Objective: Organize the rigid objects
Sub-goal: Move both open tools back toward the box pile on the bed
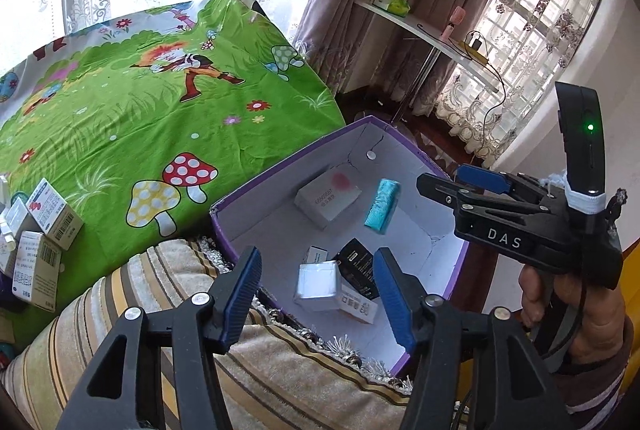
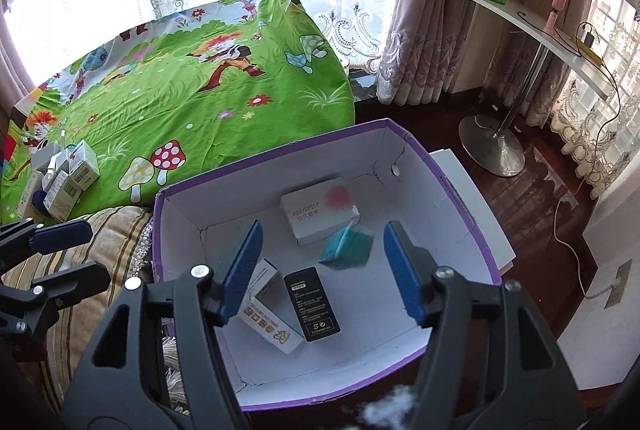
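Box [image 2: 460, 190]: purple outside, white inside, open-topped, sitting beside a green cartoon-print bed [image 2: 192, 102] and against a striped cushion [image 1: 280, 362].
Left gripper [image 1: 316, 294]: my jaws stand apart with nothing pressed between the blue pads; they hang over the near corner of the box.
Right gripper [image 2: 320, 270]: my jaws stand wide apart and grip nothing; they point down into the box.
Teal pack [image 2: 346, 244]: blurred in the right wrist view, inside the box, between my right jaws in the picture but touching neither pad. I cannot tell whether it rests on the floor of the box.
White carton [image 2: 320, 210]: pink blotch and printed digits, lying flat toward the far wall of the box.
Black carton [image 2: 312, 304]: lying flat near the box's middle.
Small white cartons [image 2: 268, 314]: beside the black one, overlapping each other, one with orange print.
Silver packet [image 1: 318, 284]: on those cartons, seen under my left jaws.
Medicine boxes [image 1: 40, 230]: several in a cluster on the bed, well apart from the box.
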